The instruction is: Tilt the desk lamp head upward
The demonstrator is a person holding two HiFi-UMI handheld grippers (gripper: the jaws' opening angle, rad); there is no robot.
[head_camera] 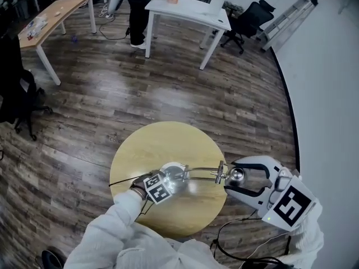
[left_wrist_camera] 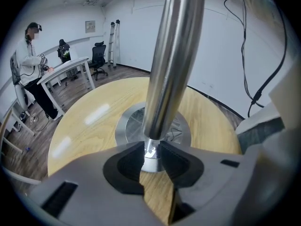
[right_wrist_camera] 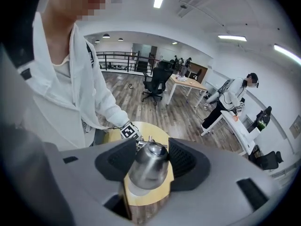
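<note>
Right claw (head_camera: 233,178) straddles lamp head (head_camera: 236,175) off bench (head_camera: 146,144) edge. Left claw (left_wrist_camera: 151,157) clamps pole (left_wrist_camera: 169,55) foot (anchor). Right gripper view: wide jaws pinch head. Likely mid-tilt; next, swing head upward gently.

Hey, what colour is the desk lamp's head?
Shiny silver metal; the lamp head shows best in the right gripper view.
</note>
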